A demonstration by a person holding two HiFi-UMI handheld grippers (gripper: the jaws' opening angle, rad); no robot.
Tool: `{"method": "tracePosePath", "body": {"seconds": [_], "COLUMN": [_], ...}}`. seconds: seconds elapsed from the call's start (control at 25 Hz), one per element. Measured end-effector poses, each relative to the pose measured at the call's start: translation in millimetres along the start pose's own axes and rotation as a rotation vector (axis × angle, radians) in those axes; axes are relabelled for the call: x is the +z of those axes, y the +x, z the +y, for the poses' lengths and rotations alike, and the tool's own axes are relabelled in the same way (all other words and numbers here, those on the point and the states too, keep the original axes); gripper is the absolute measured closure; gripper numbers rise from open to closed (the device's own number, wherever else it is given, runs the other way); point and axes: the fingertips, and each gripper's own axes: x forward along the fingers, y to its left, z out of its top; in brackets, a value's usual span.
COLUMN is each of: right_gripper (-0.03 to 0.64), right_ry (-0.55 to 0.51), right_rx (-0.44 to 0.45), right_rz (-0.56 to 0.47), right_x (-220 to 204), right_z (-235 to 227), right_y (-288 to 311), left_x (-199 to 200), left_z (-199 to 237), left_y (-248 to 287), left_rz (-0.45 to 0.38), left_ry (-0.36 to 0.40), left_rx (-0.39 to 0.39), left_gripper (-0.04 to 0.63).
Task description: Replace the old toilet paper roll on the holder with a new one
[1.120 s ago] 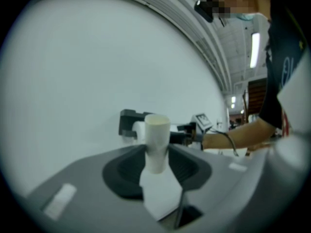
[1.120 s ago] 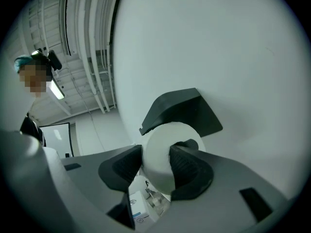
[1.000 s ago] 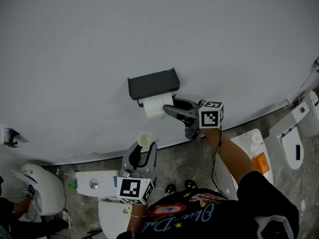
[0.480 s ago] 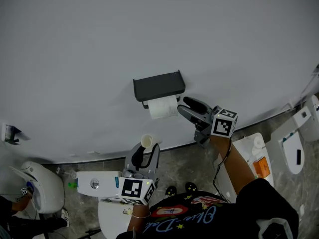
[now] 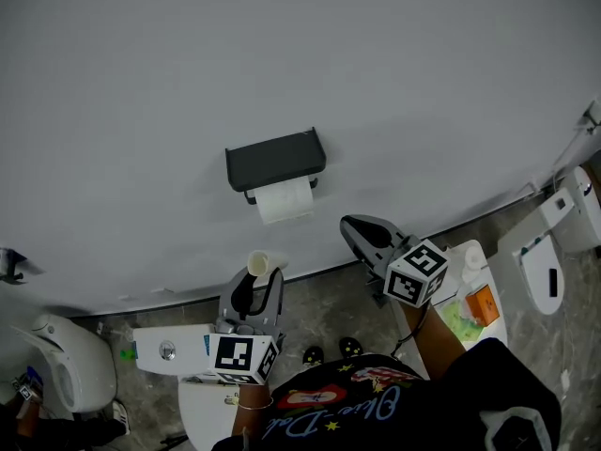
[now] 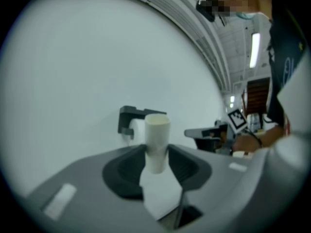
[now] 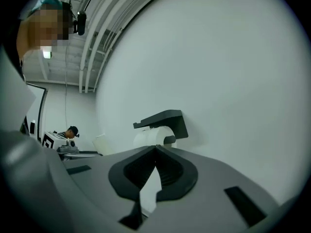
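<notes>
Grips cardboard tube (image 5: 260,262) in left gripper (image 5: 254,286) below the holder (image 5: 275,161) bearing a white roll (image 5: 285,202); holds right gripper (image 5: 357,228), jaws just closed empty, at holder's lower right

There is one dark holder (image 5: 275,162). One white paper roll (image 5: 285,201) hangs directly under the holder. One bare cardboard tube (image 5: 260,262) stands a little below the holder. There are two grippers: the left gripper (image 5: 255,285) straight below the holder and the right gripper (image 5: 355,225) below and to its right. Each bears one marker cube (image 5: 242,357), two in all. Several white toilets (image 5: 543,272) stand well below the holder; their exact number is unclear.
</notes>
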Motion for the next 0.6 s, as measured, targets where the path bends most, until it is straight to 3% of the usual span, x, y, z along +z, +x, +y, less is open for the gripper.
{"method": "tracePosePath", "body": {"seconds": [0.28,0.6], "right_gripper": [0.603,0.603], "right_ry": [-0.024,-0.029], "right_rx": [-0.061,-0.056], "right_rz": [-0.031,-0.039], "right_x": [10.9,14.5], "right_z": [-4.6,0.7], "right_y": [-7.8,-10.4], "left_x": [0.8,-0.2], "left_z": [-6.5,-9.1], "left_y": [3.5,4.0], "left_rz": [0.004,0.010], "left_ry": [0.005,0.008], "left_rx": [-0.019,-0.023], "left_gripper": [0.451,0.451]}}
